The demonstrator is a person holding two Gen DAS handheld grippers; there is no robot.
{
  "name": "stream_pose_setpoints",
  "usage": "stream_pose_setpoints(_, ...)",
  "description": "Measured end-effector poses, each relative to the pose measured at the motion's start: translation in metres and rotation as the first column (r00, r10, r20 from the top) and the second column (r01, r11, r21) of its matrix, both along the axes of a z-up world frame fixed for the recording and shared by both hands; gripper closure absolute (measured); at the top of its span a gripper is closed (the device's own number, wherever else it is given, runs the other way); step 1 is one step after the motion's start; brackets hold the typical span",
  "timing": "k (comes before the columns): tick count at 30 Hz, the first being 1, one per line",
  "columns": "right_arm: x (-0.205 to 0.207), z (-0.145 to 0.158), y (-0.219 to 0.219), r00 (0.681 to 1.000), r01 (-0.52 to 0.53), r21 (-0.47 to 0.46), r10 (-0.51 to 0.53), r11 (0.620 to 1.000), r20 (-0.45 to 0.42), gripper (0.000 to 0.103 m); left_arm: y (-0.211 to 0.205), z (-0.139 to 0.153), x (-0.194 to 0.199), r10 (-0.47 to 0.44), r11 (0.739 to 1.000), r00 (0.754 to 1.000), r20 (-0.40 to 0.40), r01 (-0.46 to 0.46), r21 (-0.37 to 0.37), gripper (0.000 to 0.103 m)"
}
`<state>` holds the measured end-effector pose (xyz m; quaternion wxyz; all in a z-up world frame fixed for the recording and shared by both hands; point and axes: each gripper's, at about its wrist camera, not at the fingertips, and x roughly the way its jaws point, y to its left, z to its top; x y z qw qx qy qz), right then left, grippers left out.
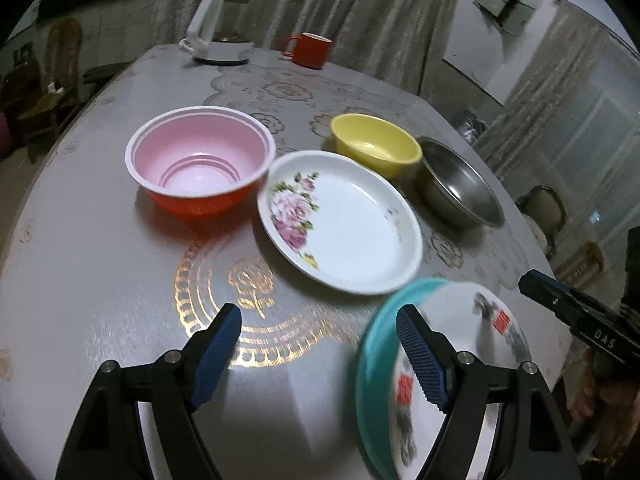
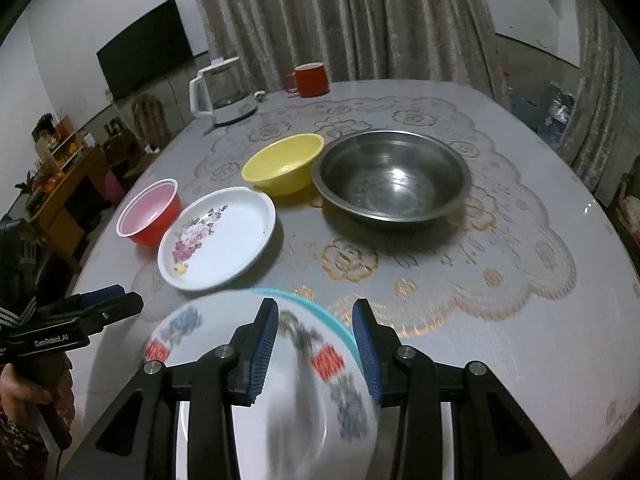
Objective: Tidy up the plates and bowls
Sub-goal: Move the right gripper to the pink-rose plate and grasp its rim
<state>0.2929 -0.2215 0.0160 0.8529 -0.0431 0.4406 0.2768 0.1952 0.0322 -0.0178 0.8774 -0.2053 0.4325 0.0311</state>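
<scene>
My left gripper (image 1: pixel 320 354) stood wide open with nothing between its pads, only bare table (image 1: pixel 100 260) under it. Ahead of it to the left sat the red bowl (image 1: pixel 200 160) with its pink inside; just beyond its right finger lay the rose plate (image 1: pixel 352 232), with the yellow bowl (image 1: pixel 376 142) and the steel bowl (image 1: pixel 460 188) further off behind that. My right gripper (image 2: pixel 316 344) was clamped on the rim of the teal-edged plate (image 2: pixel 224 320), which hung tilted and blurred, one pad inside and one outside. Straight ahead of it, well apart, the steel bowl touched the yellow one
</scene>
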Motion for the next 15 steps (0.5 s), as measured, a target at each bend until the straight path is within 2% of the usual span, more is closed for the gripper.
stream_pose_setpoints(6,0.021,-0.009,0.029,0.998,-0.057,-0.068,0.056,0.996,-0.017,0.065,0.004,-0.007,0.018,0.036,0.999,0.999,-0.032,-0.035,0.042,0.022)
stream_pose_setpoints(13,0.045,-0.026,0.062,0.992,-0.114,-0.109,0.107,0.987,-0.07,0.065,0.002,-0.019,0.036,0.008,1.0,0.998,-0.061,-0.007,0.014,0.024)
stream_pose_setpoints(15,0.05,-0.029,0.067,0.989,-0.126,-0.094,0.117,0.988,-0.093,0.065,0.003,-0.02,0.04,0.003,1.0,0.998,-0.066,-0.003,0.007,0.024)
